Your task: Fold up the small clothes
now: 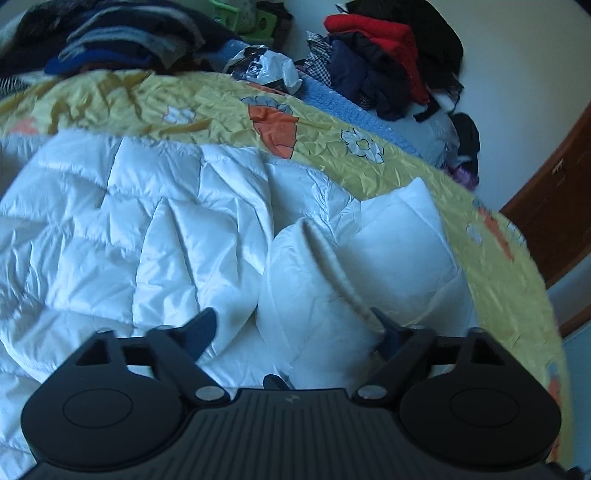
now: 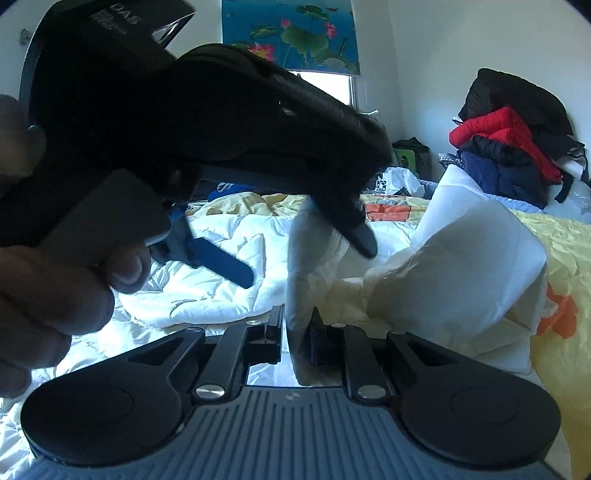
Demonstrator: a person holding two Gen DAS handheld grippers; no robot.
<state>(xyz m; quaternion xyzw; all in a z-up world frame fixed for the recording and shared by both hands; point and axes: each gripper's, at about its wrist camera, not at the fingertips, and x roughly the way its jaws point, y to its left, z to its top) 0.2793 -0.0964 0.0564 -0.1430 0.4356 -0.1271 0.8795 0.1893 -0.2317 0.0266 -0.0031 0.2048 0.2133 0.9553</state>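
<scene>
Left wrist view: left gripper [image 1: 291, 328] sits at bottom centre, pitched down at the bed, jaws spread fairly wide. A raised fold of the white puffer jacket [image 1: 147, 229] bulges up between the fingers; its trimmed edge runs down to the right finger [image 1: 384, 321] and looks to touch it, while the left finger [image 1: 201, 328] stands apart from the cloth, so no pinch. Rest of the jacket spreads across the left and centre of the frame on a yellow bedspread [image 1: 221, 99] with carrot and flower print. Pile of dark and red clothes [image 1: 384, 62] upper right, well apart; more dark clothes upper left. Right wrist view: right gripper [image 2: 295, 328] at bottom centre, nearly level, jaws almost closed and clamped on a thin flap of the jacket [image 2: 461, 266] that rises straight up from between them; a bigger puffed fold stands just right of it at mid-right. The left gripper [image 2: 306, 254] comes in from the upper left, held by a hand [image 2: 55, 288] at the left edge with a fingertip on the trigger lever, fingers angled down to the right and apart; one tip lies against the raised flap at centre frame, the blue-padded one hangs clear above the flat part of the jacket. Clothes pile [image 2: 513, 147] upper right, lotus poster [image 2: 291, 33] top centre.
</scene>
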